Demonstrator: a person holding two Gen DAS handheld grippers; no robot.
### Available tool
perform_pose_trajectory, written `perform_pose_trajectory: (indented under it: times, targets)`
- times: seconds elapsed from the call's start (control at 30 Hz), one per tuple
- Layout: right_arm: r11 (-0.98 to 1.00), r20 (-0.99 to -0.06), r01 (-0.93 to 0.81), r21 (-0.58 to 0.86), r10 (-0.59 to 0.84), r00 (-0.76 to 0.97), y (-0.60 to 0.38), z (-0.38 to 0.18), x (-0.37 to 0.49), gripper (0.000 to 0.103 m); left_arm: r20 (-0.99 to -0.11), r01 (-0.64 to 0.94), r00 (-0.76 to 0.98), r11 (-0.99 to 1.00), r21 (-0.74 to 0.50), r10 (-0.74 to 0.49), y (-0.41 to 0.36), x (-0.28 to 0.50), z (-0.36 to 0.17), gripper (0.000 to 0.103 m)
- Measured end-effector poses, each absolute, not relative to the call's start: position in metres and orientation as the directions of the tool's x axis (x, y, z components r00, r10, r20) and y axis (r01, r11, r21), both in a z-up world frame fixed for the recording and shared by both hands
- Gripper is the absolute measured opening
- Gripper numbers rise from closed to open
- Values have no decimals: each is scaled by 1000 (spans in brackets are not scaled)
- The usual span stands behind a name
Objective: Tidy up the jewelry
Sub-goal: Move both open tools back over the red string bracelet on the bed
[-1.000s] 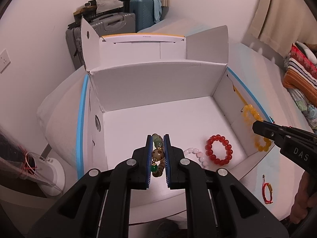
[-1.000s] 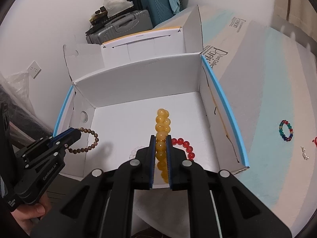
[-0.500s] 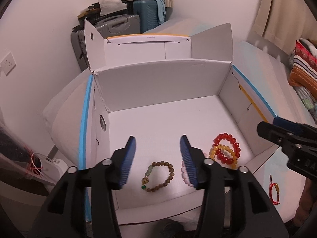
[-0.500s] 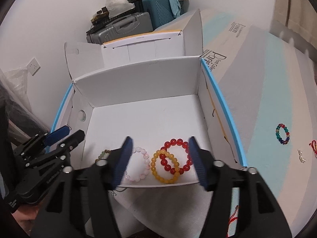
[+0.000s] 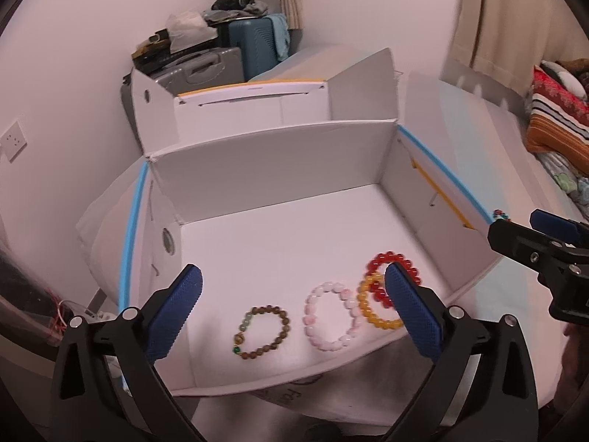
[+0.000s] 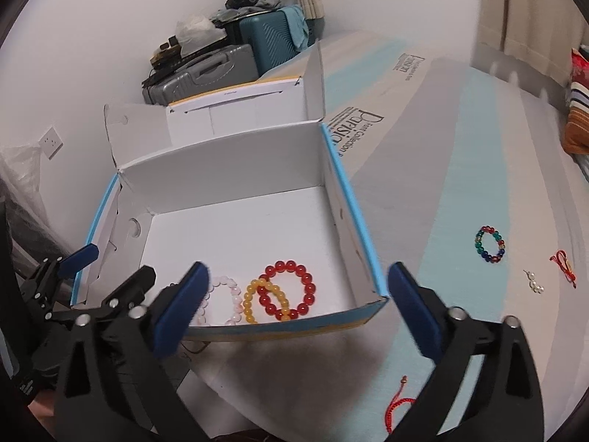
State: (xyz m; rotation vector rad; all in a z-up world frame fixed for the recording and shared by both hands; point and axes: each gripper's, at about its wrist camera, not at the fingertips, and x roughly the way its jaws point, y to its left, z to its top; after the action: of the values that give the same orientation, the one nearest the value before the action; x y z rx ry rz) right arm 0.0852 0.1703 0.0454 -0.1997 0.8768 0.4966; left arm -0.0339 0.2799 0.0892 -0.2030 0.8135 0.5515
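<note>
Both claws, left [image 5: 292,307] and right [image 6: 294,307], hang spread and empty. Four bead bracelets lie inside the white cardboard box [image 6: 235,169]. The multicoloured glass-bead bracelet [image 6: 489,244] on the bed, right, looks light and slippery; pinch across its beads.

- Left wrist view: red bracelet [image 5: 395,269] and yellow bracelet [image 5: 375,309] partly behind a pad [image 5: 412,313] of the left gripper [image 5: 294,309].
- Multicolour bracelet [image 5: 500,215] in that view: only a sliver past the box [image 5: 279,162] wall, too small to read.
- Right gripper [image 5: 530,235] cut off by the right edge there.
- Right wrist view: pink bracelet [image 6: 221,300] partly behind a blue pad [image 6: 180,313]; brown bracelet hidden.
- Pearl piece [image 6: 534,283] too small to id.
- Red cord [image 6: 399,403] partly behind the gripper body.
</note>
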Motion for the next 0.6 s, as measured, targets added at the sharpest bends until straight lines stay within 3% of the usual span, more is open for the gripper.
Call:
perform_pose_trajectory:
  times: [0.6]
  targets:
    - [927, -727, -375, -7, 253, 638, 63, 83, 90, 96, -730, -385, 628, 923, 10, 269, 180, -5, 96, 97]
